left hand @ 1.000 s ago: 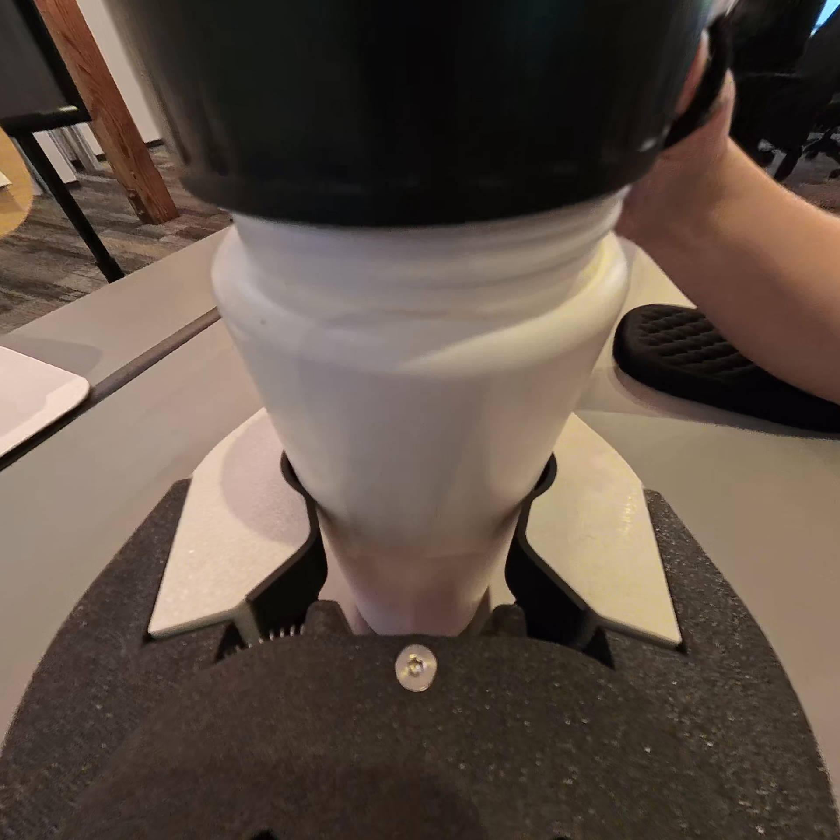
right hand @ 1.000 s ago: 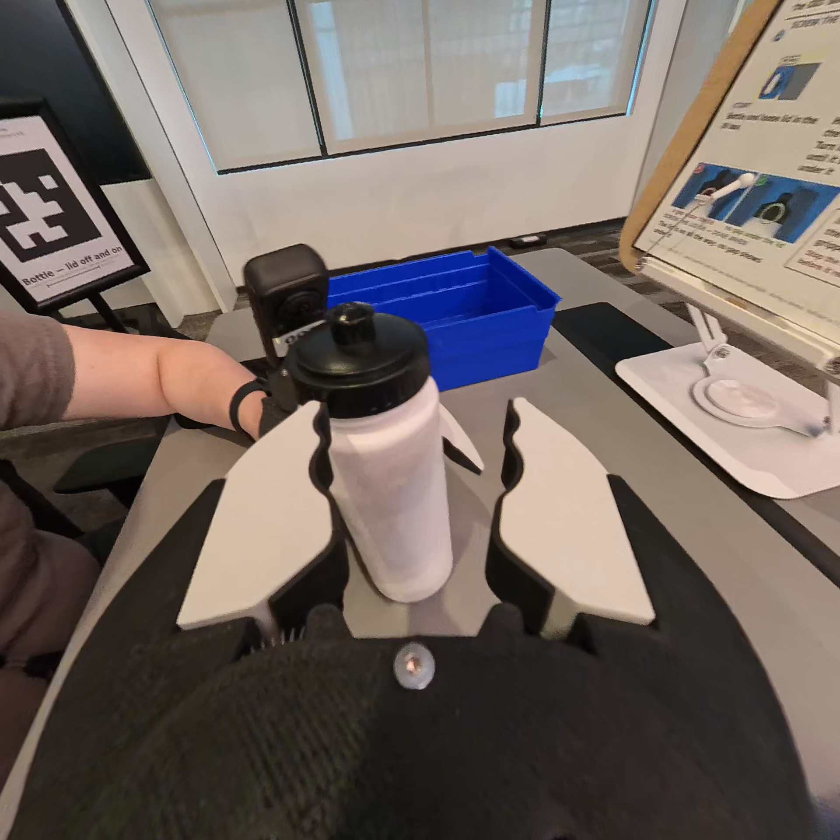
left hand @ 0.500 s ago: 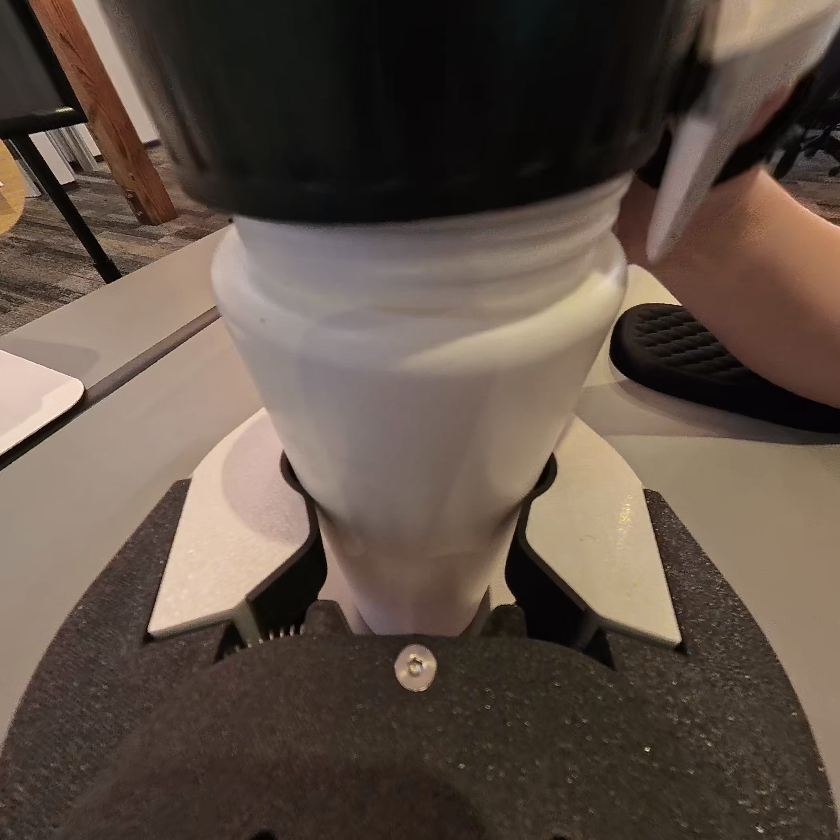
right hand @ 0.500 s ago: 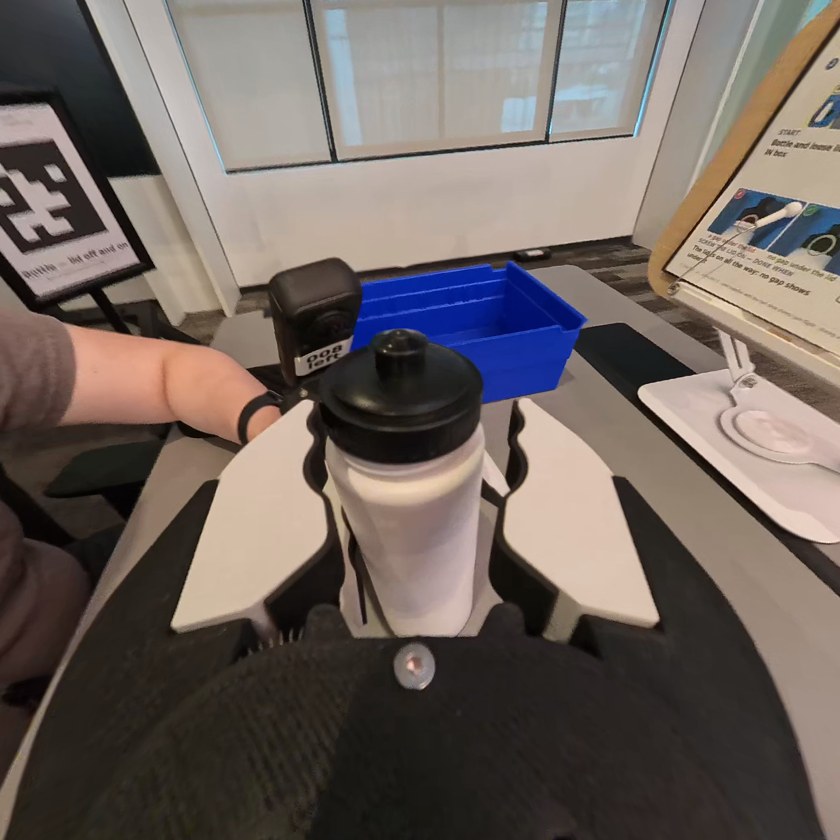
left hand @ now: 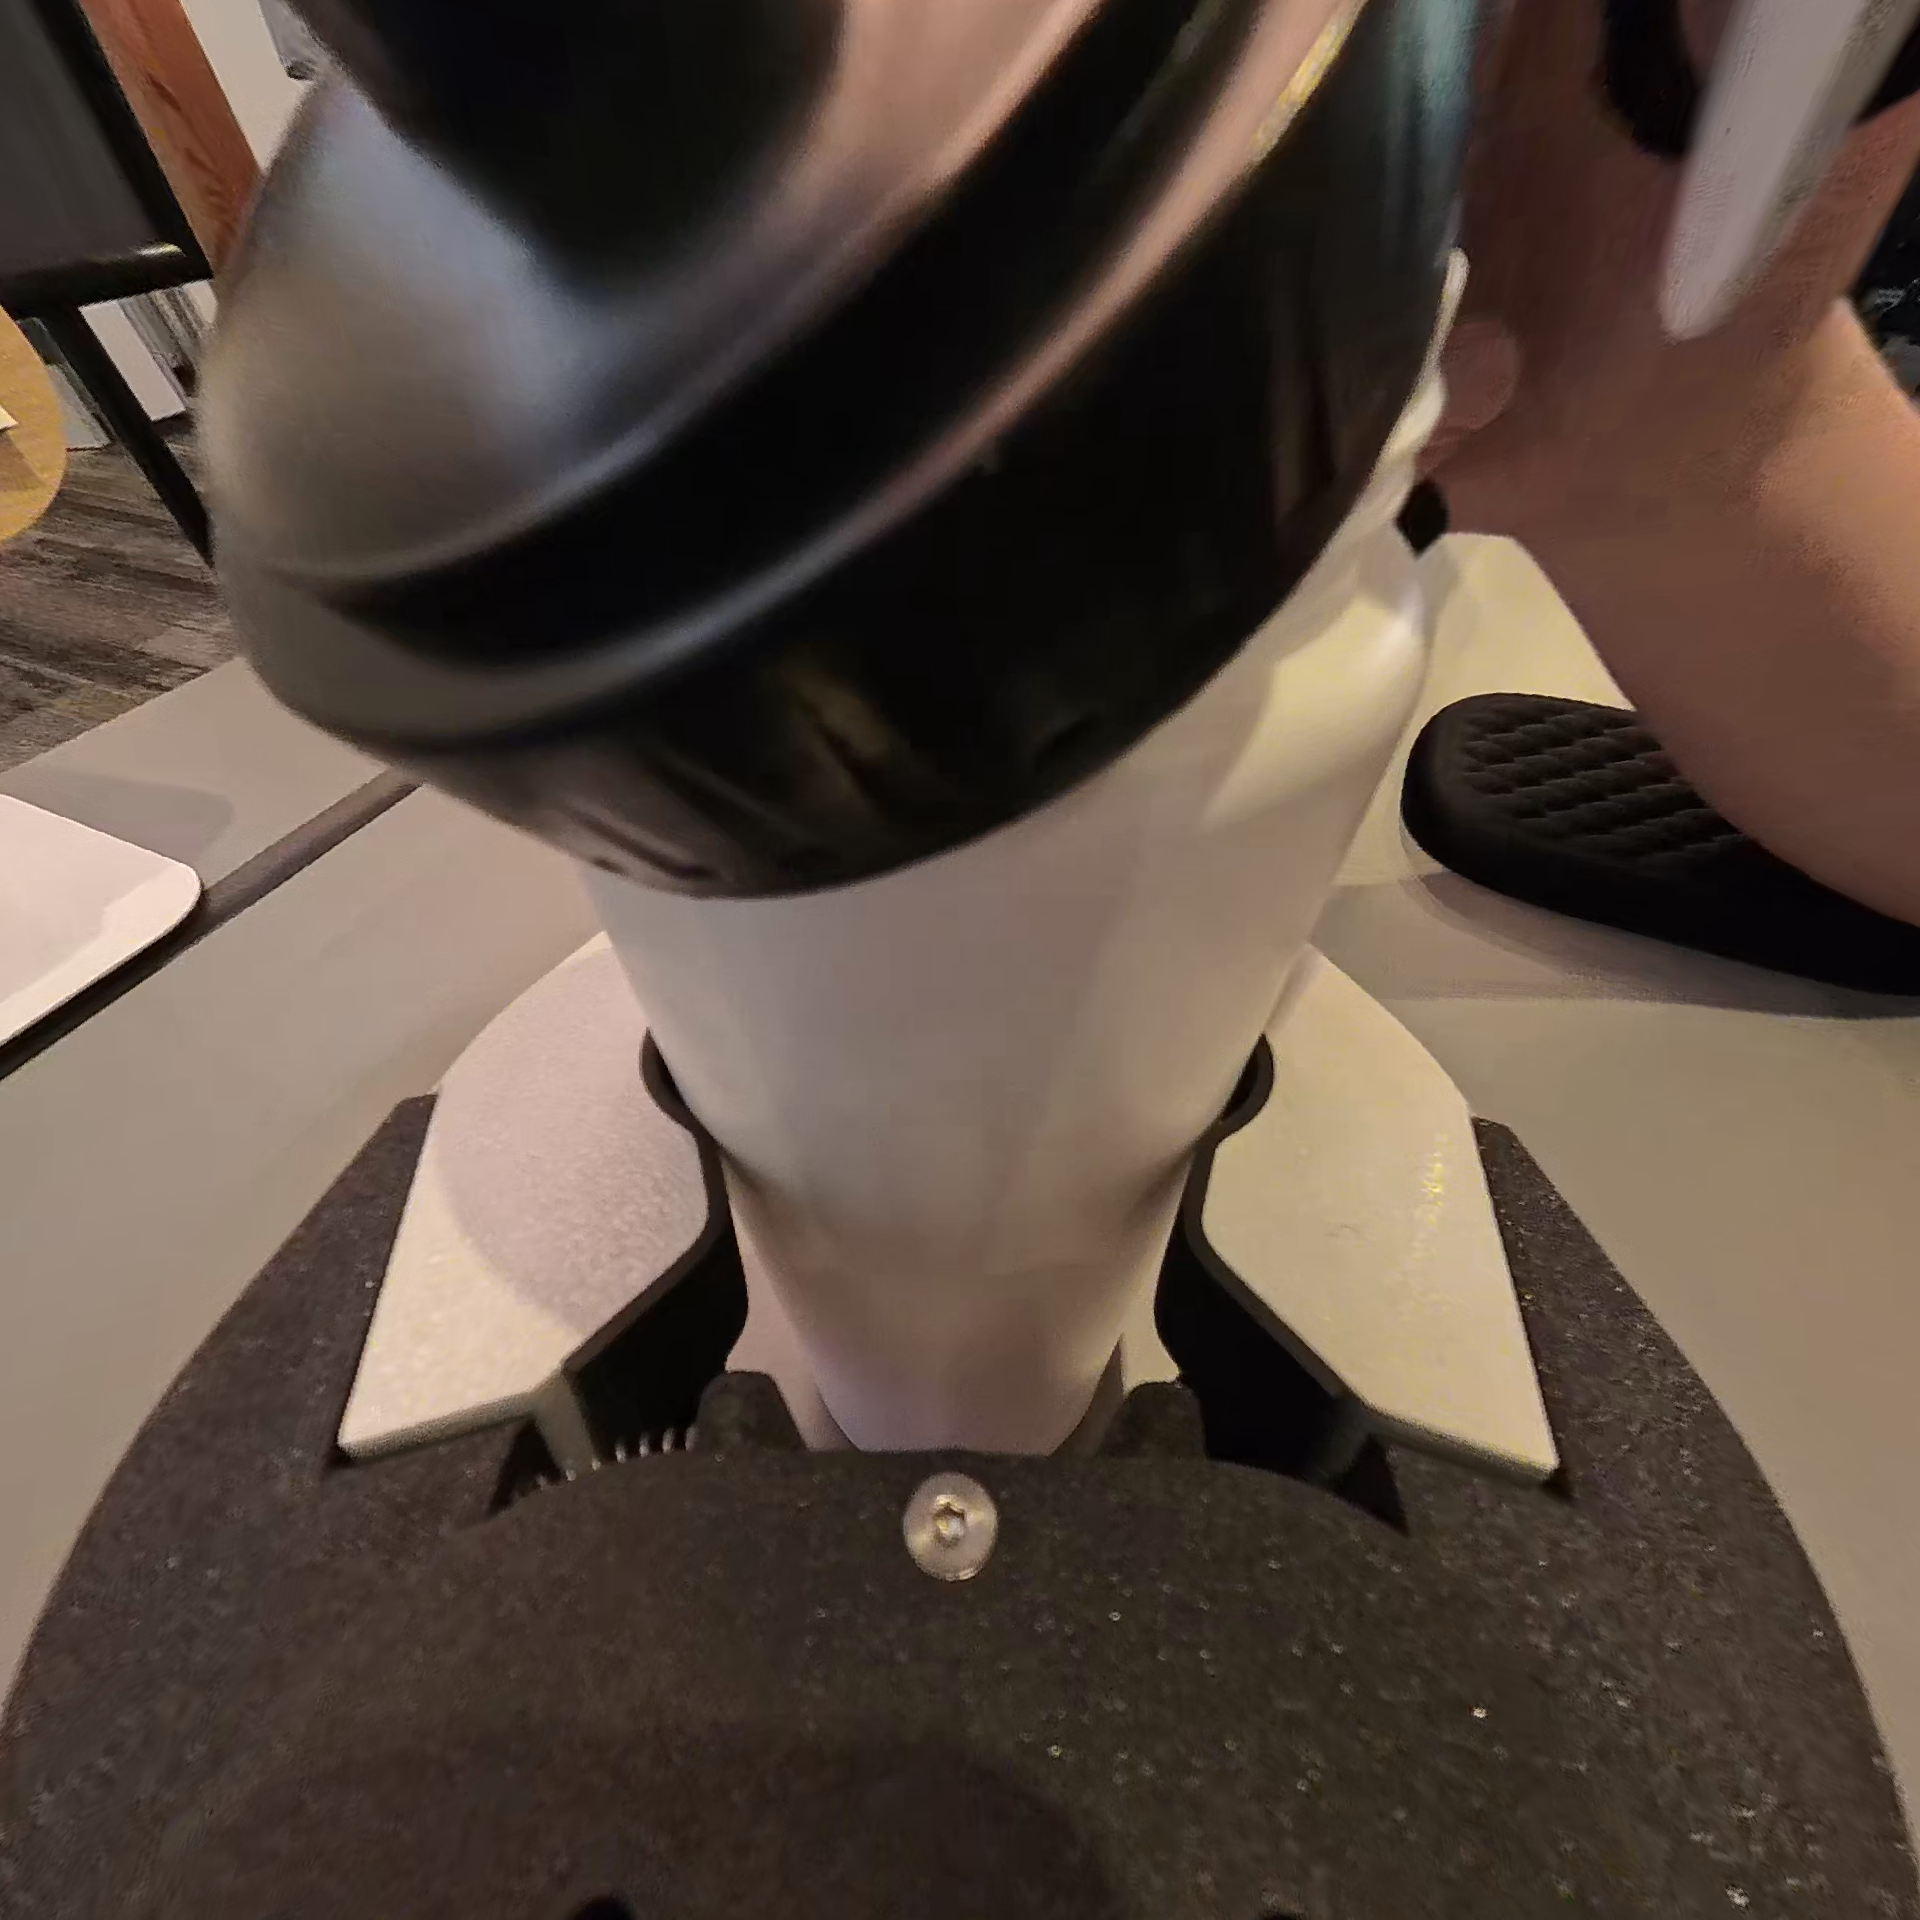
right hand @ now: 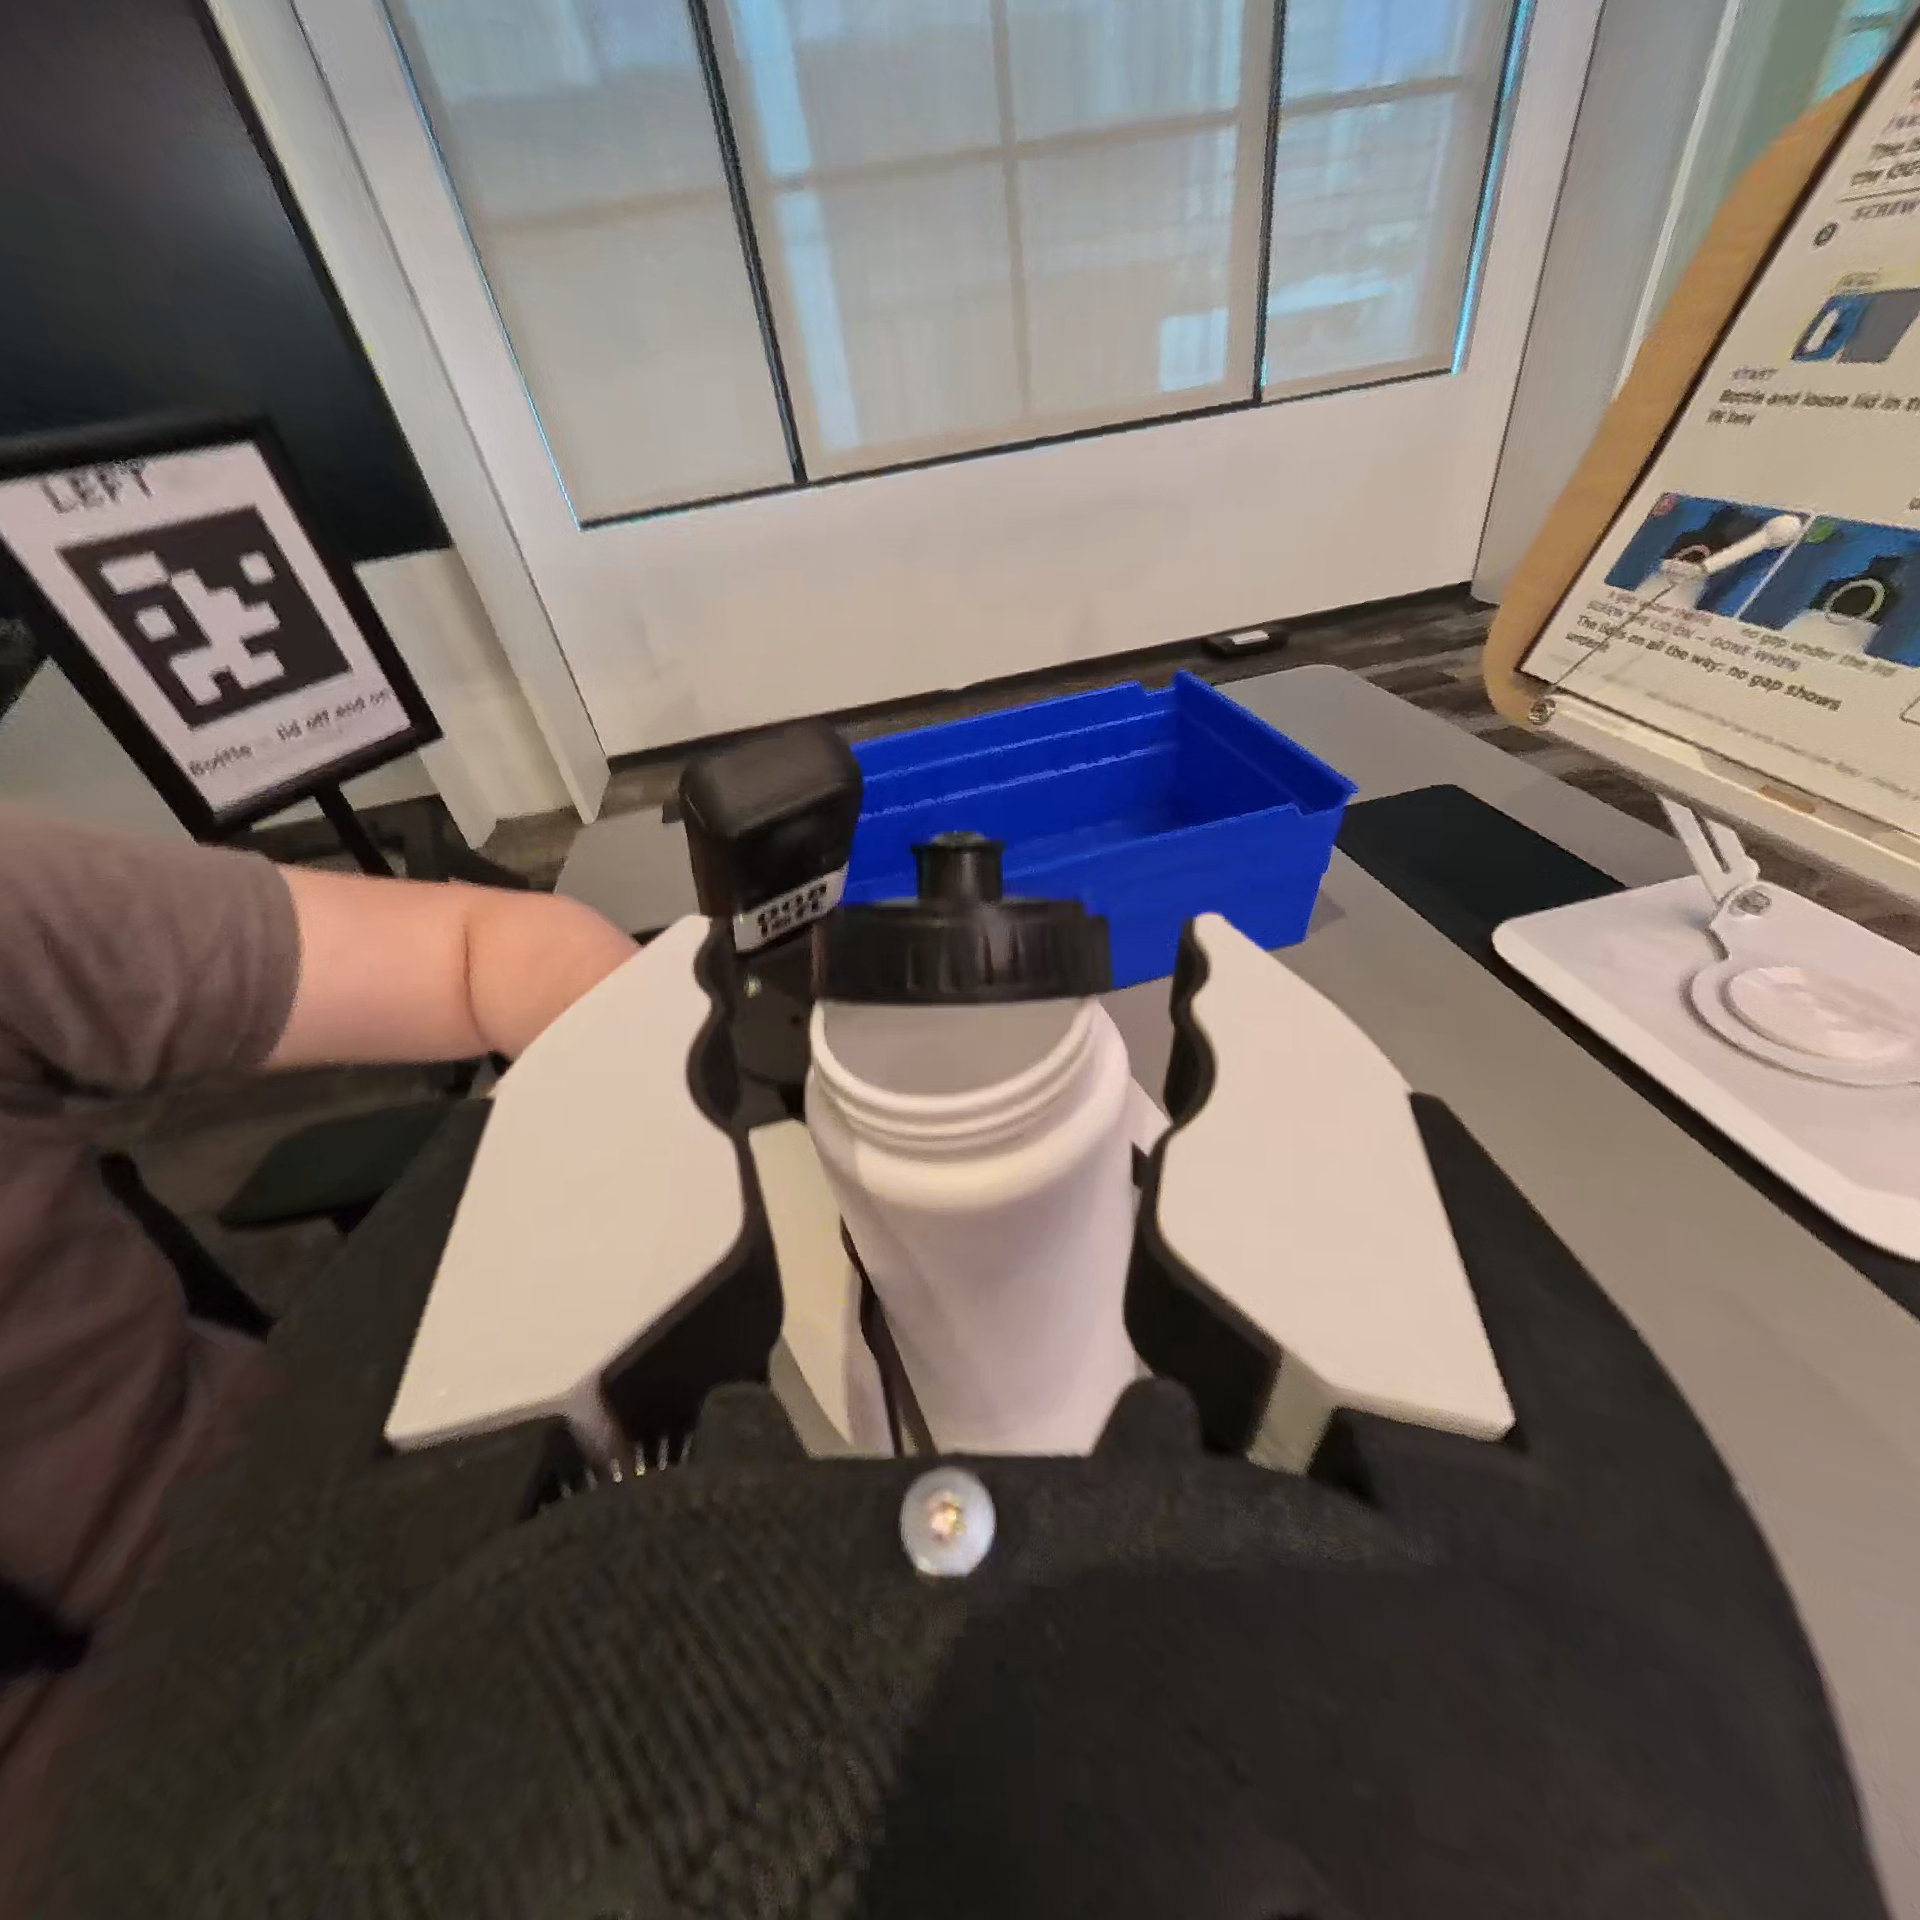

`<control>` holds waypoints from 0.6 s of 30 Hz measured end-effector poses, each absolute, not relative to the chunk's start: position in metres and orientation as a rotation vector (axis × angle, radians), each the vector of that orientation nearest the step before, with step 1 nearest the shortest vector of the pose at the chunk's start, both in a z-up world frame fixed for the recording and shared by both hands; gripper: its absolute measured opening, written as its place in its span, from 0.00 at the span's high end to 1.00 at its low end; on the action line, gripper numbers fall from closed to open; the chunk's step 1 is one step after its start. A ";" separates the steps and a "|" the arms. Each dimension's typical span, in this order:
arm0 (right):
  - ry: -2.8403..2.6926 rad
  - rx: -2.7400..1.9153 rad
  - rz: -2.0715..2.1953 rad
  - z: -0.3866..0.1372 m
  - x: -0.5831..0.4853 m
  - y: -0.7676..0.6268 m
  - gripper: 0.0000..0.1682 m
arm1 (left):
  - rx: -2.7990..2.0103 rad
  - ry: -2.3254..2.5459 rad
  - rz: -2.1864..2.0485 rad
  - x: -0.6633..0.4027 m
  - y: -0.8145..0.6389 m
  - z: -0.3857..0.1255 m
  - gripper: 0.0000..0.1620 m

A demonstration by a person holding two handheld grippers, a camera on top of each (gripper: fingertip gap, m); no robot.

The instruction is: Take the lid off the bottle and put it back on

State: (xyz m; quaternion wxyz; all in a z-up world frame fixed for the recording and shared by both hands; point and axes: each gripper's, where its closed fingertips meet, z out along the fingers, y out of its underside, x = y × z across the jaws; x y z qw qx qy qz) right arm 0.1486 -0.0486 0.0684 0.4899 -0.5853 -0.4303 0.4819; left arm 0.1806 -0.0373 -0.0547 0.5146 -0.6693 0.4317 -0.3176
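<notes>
Left gripper (left hand: 956,1195) clamps the upright bottle (left hand: 966,1039) low at frame centre, lid (right hand: 966,951) perched askew over its open mouth, while the right gripper (right hand: 951,956) gapes wide either side of that lid, apparently touching nothing.

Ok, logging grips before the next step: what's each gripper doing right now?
Left gripper: shut on the bottle.
Right gripper: open, holding nothing; the lid sits tilted between its fingers.
</notes>
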 end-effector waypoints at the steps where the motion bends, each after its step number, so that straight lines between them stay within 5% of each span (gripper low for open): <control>1: -1.037 -1.440 1.145 0.068 0.143 -0.049 0.50 | -1.609 1.040 -0.761 0.181 -0.037 -0.055 0.38; 6: -1.132 -1.557 0.775 0.045 0.129 -0.039 0.49 | -1.609 1.044 -0.767 0.184 -0.037 -0.055 0.38; 11: -1.133 -1.614 0.861 0.045 0.126 -0.043 0.58 | -1.611 1.044 -0.765 0.185 -0.037 -0.055 0.38; 18: -1.098 -1.552 0.867 0.056 0.131 -0.040 0.58 | -1.610 1.042 -0.765 0.184 -0.037 -0.055 0.38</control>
